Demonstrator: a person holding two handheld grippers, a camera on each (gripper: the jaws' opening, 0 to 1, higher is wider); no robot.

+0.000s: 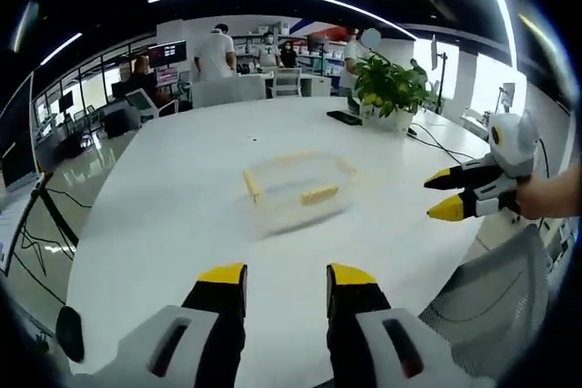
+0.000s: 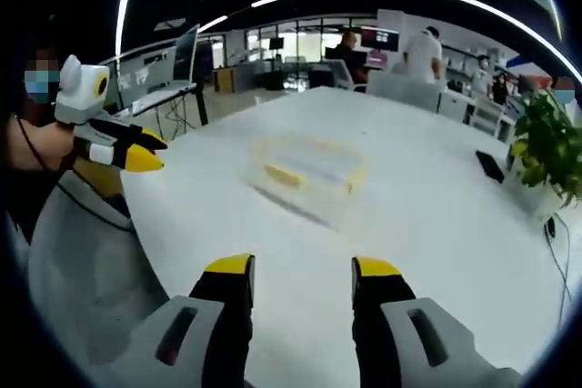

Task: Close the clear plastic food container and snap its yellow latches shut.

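Your left gripper (image 1: 286,283) hovers above the near edge of the white table (image 1: 182,197), its yellow-tipped jaws set apart with nothing between them. Your right gripper (image 2: 300,274) is held the same way on its side, jaws parted and empty, above the table. In the left gripper view the right gripper comes in from the right edge, held in your hand (image 1: 550,195), its yellow tips only slightly apart and pointing toward the table's middle. Ahead of both grippers, well apart from either, the clear plastic food container (image 1: 296,188) sits on the table, with yellow latches (image 1: 320,194) along its sides; it looks blurred, so you cannot tell whether the lid is fully seated. Beyond it, a potted plant (image 1: 391,88) and a dark flat device (image 1: 345,117) sit near the far edge.
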